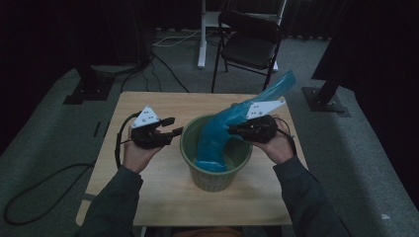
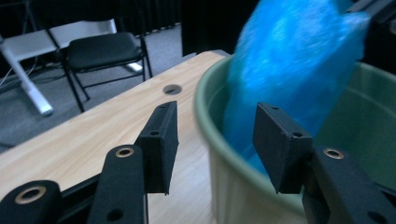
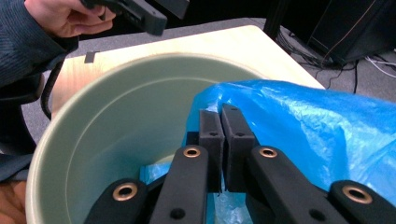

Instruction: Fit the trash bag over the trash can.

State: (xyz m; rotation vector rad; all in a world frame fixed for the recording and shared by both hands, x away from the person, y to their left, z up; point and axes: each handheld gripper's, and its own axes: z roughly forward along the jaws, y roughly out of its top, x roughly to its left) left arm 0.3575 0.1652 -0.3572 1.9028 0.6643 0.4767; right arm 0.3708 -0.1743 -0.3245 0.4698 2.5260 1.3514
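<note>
The left gripper (image 1: 170,127) is held beside the green bucket (image 1: 216,180), its jaws spread apart with nothing between them. The blue plastic bag (image 1: 216,139) is draped into the bucket, its top rising past the far rim. The right gripper (image 1: 233,129) is clamped tight on the bag.

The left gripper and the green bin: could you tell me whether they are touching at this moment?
Apart. In the high view the left gripper hangs open just left of the green bin, with bare table between them; nothing sits between its jaws.
</note>
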